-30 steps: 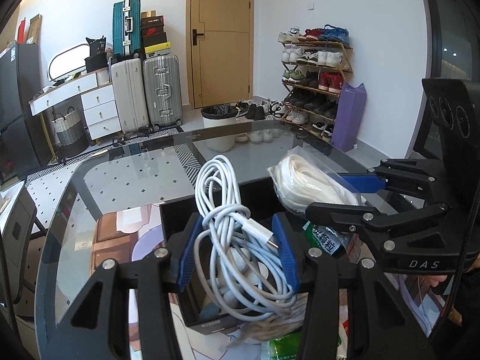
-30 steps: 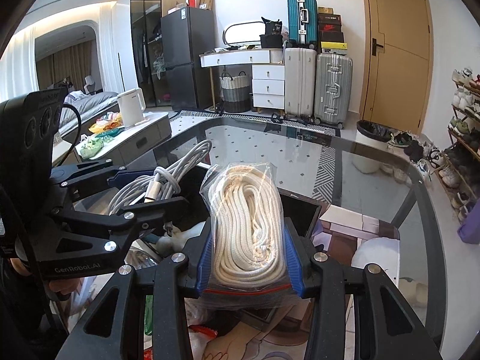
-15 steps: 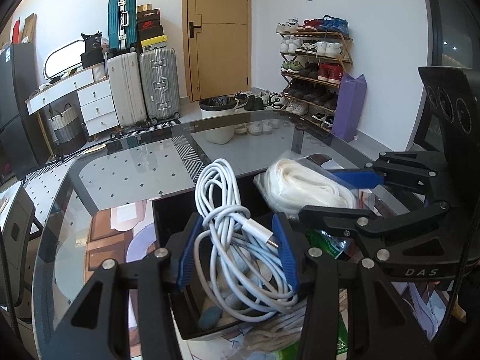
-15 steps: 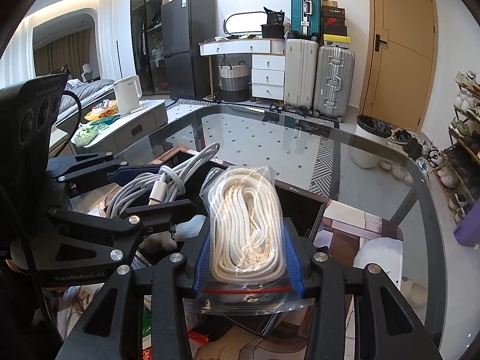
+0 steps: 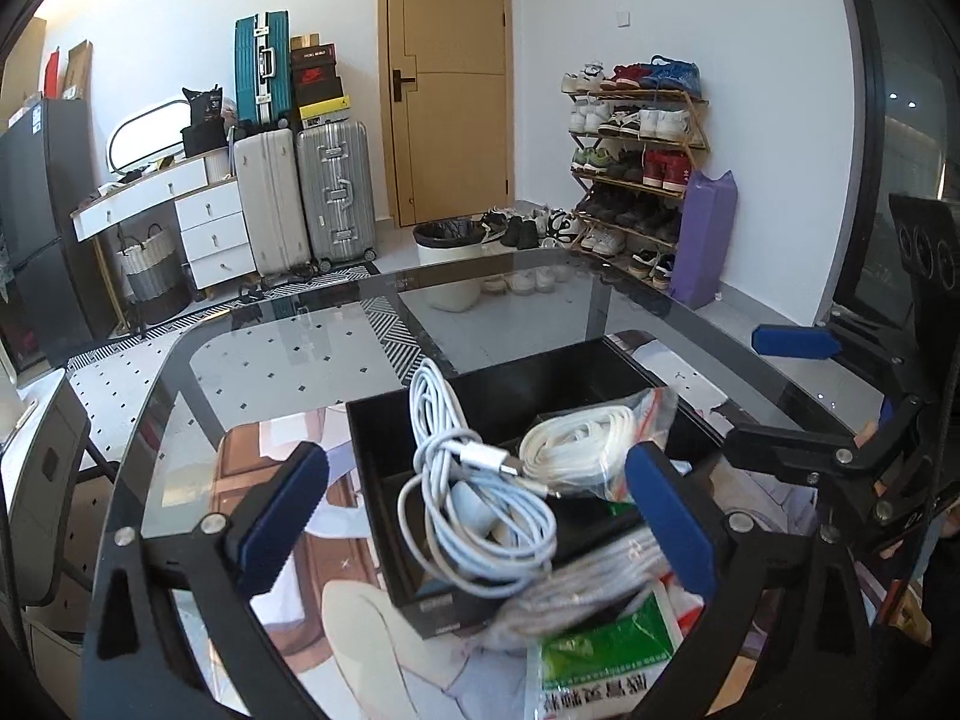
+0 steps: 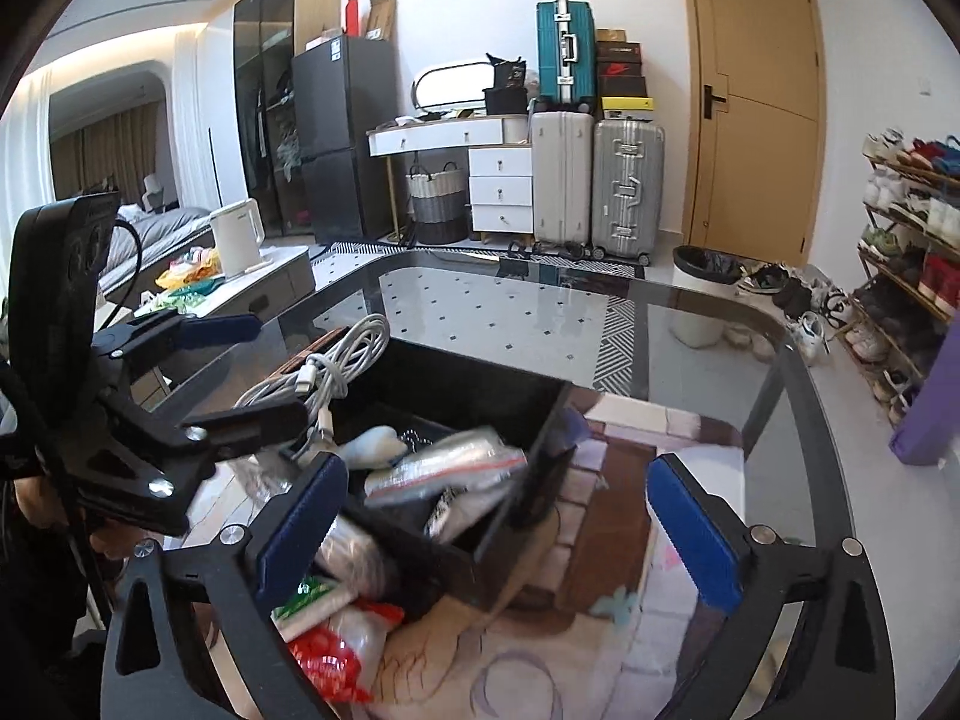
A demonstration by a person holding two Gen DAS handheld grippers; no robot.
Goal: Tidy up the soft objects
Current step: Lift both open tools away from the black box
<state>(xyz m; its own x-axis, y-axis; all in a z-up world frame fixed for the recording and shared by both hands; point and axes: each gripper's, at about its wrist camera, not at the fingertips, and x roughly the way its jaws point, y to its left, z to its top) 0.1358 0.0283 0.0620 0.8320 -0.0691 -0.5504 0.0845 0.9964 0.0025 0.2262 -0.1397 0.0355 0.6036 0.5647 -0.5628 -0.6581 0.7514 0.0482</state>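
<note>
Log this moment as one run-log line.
left gripper: opening, cable bundle between jaws, untouched | right gripper: opening | bagged rope: in black box

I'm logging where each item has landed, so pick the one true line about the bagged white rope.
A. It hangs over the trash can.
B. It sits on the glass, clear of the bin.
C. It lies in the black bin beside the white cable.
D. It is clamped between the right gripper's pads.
C: the bagged white rope lies inside the black bin next to the white cable, no pads pressing on it.

Coiled white cable (image 5: pixel 474 498) and bagged rope (image 5: pixel 591 441) inside black box (image 5: pixel 384 468)
</note>
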